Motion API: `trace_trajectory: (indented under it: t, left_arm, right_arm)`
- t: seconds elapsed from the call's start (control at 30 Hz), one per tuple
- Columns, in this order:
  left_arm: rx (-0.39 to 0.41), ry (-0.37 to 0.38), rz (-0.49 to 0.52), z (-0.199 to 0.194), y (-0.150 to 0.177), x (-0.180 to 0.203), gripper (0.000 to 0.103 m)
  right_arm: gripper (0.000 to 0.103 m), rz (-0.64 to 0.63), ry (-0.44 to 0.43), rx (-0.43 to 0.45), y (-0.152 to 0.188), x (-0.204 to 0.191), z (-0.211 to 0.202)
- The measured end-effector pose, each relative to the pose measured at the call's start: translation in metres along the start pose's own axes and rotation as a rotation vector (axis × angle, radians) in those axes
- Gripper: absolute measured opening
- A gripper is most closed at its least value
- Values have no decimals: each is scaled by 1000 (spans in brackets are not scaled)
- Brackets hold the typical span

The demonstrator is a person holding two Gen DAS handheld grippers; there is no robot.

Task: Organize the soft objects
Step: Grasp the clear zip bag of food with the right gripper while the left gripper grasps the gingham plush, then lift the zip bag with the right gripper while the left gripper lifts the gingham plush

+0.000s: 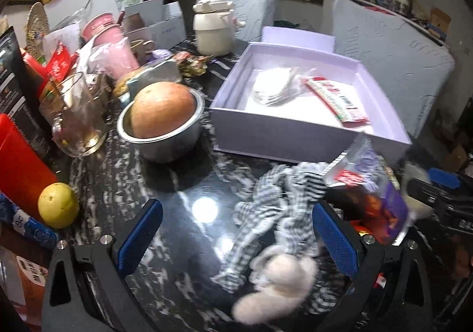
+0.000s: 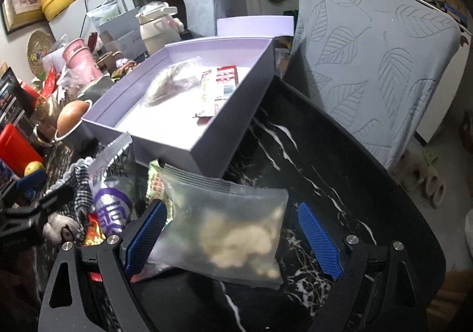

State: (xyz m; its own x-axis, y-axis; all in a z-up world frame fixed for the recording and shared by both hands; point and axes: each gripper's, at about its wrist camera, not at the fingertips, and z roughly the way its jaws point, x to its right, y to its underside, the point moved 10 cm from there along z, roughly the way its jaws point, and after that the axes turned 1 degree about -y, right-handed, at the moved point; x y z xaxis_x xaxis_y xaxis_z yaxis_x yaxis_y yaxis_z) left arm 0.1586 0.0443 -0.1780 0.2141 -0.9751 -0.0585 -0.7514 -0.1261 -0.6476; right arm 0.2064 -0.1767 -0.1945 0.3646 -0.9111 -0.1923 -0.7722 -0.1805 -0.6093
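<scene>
A lavender box (image 1: 298,137) stands open on the black marble table and holds a clear bag (image 1: 278,86) and a red snack packet (image 1: 337,98). It also shows in the right wrist view (image 2: 165,137). My left gripper (image 1: 236,240) is open over a striped soft toy (image 1: 278,213) with a cream foot. A purple snack bag (image 1: 381,202) lies to its right. My right gripper (image 2: 233,234) is open around a frosted zip bag (image 2: 230,225) of pale pieces lying on the table in front of the box. The toy (image 2: 74,193) and the purple bag (image 2: 112,208) lie to its left.
A steel bowl with a round orange fruit (image 1: 162,113), a glass mug (image 1: 74,116), a yellow fruit (image 1: 57,205), a red container (image 1: 20,166), pink cups (image 1: 106,33) and a cream kettle (image 1: 214,24) crowd the table's left. Grey-covered chairs (image 2: 369,66) stand behind.
</scene>
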Motion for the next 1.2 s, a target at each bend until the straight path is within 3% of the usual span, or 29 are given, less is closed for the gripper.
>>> trace_trajectory:
  t: [0.27,0.37,0.47,0.53,0.63,1.2]
  left_arm:
    - [-25,28,33,12,4,6,103]
    - [-48,61,39,18,9,12,96]
    - [-52,136,-1,20,9,13,76]
    - [-62,192,-22,21,10,17,56]
    - [-67,225,-20,18,11,24,44]
    - [-103,212,-91,-42,62,7,40]
  right_arm:
    - [91,1,7,-43,12,7,6]
    - [88,-10,11,-56,15,6,8]
    - [83,-22,13,-47,16,6,7]
    - [80,-26,16,-46,16,5,6]
    - [74,-32,13,-44,18,4,4]
    - [68,-52,-23,-53,61,-8,-32]
